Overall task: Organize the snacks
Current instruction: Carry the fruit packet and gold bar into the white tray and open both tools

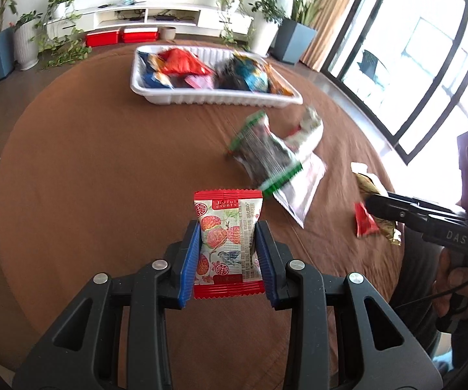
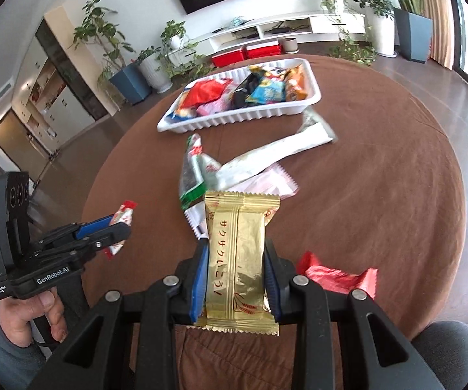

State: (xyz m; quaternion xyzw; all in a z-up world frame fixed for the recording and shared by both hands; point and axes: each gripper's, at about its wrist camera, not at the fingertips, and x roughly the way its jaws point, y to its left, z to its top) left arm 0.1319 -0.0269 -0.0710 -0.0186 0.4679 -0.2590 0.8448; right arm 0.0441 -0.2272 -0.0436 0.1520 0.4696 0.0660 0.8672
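While several wrappers lay loose on the round brown-clothed counter (image 2: 380,169), both hands were already loaded. The left gripper (image 1: 227,253) had its blue fingers clamped on a small red-edged white sachet printed with fruit (image 1: 225,243), and the right gripper (image 2: 236,279) pinched a long gold foil snack bar (image 2: 238,260). The step in hand looked like the carry. The next move called for bringing both across to the white ribbed plastic tray (image 2: 234,118) at the far side, already heaped with packets, and letting go above it without snagging the green-striped packet (image 1: 263,156) between.
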